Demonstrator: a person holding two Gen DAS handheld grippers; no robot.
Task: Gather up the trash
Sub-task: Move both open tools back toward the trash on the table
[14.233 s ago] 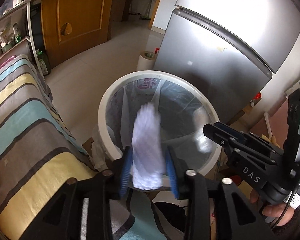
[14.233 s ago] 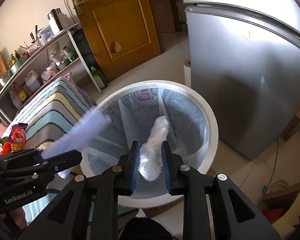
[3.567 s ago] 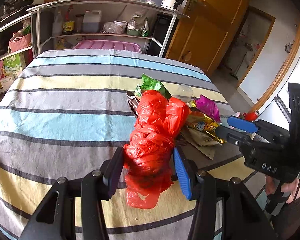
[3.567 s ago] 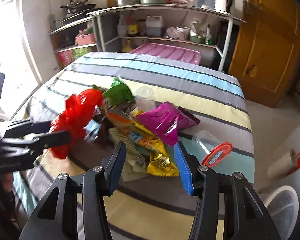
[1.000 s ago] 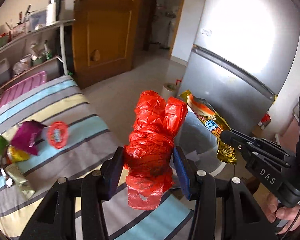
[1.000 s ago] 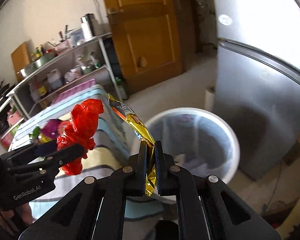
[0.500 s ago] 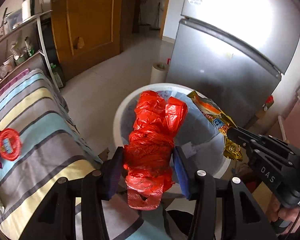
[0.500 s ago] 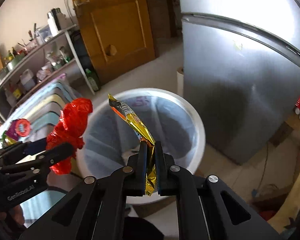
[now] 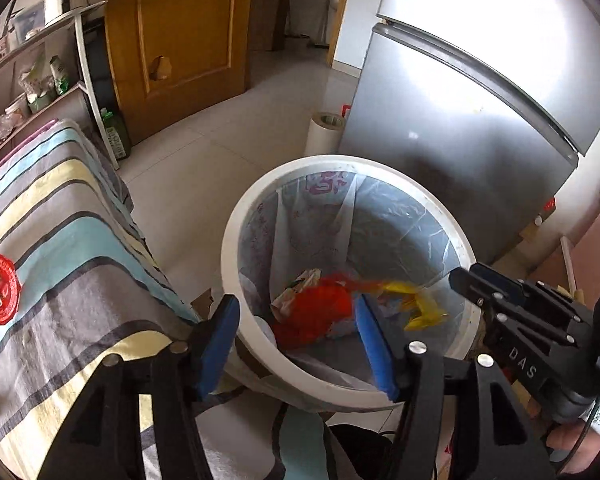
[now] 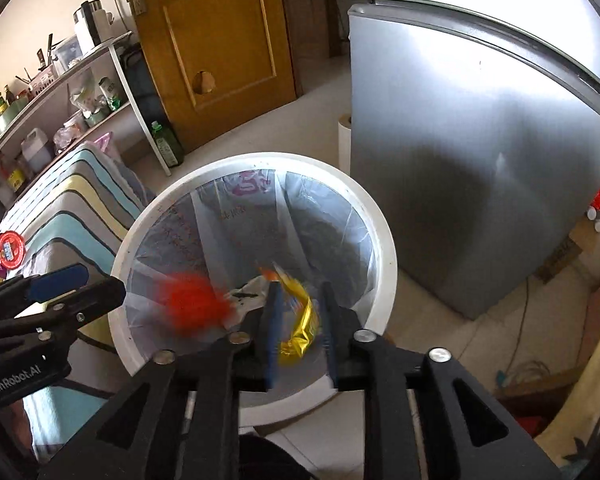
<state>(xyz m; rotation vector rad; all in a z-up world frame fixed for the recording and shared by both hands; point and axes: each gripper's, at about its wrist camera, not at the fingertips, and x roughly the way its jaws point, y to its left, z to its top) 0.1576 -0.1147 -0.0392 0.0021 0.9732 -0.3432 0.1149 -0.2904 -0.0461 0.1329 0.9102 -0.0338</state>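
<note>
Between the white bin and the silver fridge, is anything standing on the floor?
Yes: a white paper roll stands upright on the tiled floor between the bin and the fridge, beside the fridge's corner. Both wrist views show it.

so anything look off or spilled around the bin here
Nothing spilled. The red bag and the gold wrapper are motion-blurred, dropping inside the lined white bin; both tongs, left and right, have just been opening and hold nothing. One oddity: the wooden door has a hole where a knob would sit.
</note>
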